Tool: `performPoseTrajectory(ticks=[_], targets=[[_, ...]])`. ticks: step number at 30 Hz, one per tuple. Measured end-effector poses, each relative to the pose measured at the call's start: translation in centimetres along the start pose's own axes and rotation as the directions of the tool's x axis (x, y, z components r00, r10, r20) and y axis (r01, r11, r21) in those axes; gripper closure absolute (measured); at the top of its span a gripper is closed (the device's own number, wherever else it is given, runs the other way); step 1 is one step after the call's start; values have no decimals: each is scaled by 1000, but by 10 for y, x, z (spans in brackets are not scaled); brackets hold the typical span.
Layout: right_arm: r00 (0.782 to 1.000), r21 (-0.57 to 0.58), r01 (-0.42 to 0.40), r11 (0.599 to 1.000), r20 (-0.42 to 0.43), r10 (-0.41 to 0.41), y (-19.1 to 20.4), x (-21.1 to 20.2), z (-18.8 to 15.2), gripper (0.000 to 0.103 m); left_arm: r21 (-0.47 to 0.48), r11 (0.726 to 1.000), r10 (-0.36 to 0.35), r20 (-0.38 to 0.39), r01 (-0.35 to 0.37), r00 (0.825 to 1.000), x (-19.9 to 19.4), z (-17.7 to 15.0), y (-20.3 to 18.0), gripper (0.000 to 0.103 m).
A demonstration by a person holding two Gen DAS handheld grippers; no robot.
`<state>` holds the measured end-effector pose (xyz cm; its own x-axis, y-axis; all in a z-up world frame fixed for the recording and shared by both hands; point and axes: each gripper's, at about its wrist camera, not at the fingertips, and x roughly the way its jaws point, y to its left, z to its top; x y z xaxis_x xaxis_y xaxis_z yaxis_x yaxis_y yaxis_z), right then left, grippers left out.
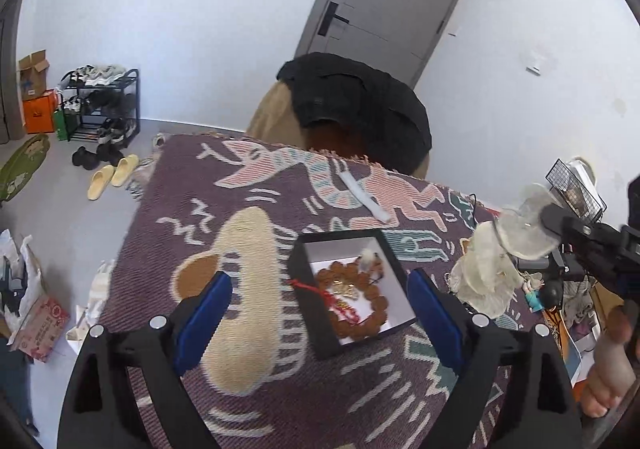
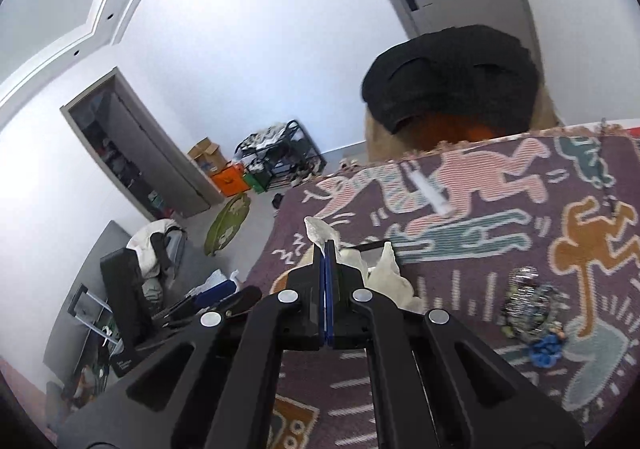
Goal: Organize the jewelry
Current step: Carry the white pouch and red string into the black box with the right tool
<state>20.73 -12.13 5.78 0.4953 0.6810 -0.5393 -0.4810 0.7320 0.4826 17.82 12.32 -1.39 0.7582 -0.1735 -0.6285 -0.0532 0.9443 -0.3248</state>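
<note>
Right hand-held gripper (image 2: 327,249) is clenched on a see-through pouch (image 1: 524,225), cream cloth hanging under it, held up to the right of the box (image 1: 352,289) & clear of the table. Left hand-held gripper (image 1: 320,313) is spread wide, grasping nothing, fingers either side of the box w/o touching.

Box sits open on the patterned blanket (image 1: 256,401); bead bracelet (image 1: 360,289) w/ red cord already fills much of it. Best way, I'd say: bring pouch over the free far corner, lower slow, let cloth fold in before letting go; left can steady the box rim.

In the way: dangling cloth may snag the box wall or drag the cord. More jewelry pieces (image 2: 528,301) wait on the right; white strip (image 1: 366,197) lies far side
</note>
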Motion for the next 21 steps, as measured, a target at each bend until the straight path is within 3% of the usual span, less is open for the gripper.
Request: performPoseTrajectory(ticks=[9, 13, 15, 16, 17, 19, 21], targets=[[995, -26, -13, 1000, -95, 10, 24, 65, -8, 100, -39, 999, 27, 36, -25, 999, -31, -5, 30, 15], [970, -26, 33, 999, -240, -38, 20, 104, -20, 100, -58, 998, 35, 33, -33, 999, -35, -9, 36, 15], [967, -10, 48, 999, -249, -49, 15, 104, -25, 100, -63, 998, 28, 34, -26, 999, -37, -11, 37, 15], [967, -2, 56, 998, -247, -55, 12, 102, -26, 87, -62, 998, 27, 34, -25, 999, -37, -11, 36, 15], [967, 9, 66, 998, -247, -62, 8, 98, -28, 51, -62, 998, 25, 33, -23, 999, -37, -12, 34, 15], [974, 21, 76, 997, -214, -70, 2, 86, -28, 11, -62, 998, 13, 28, -11, 1000, -36, -13, 29, 15], [986, 5, 84, 996, -142, -83, 0, 67, -28, 9, -52, 999, -5, 24, 6, 1000, -34, -15, 21, 15]])
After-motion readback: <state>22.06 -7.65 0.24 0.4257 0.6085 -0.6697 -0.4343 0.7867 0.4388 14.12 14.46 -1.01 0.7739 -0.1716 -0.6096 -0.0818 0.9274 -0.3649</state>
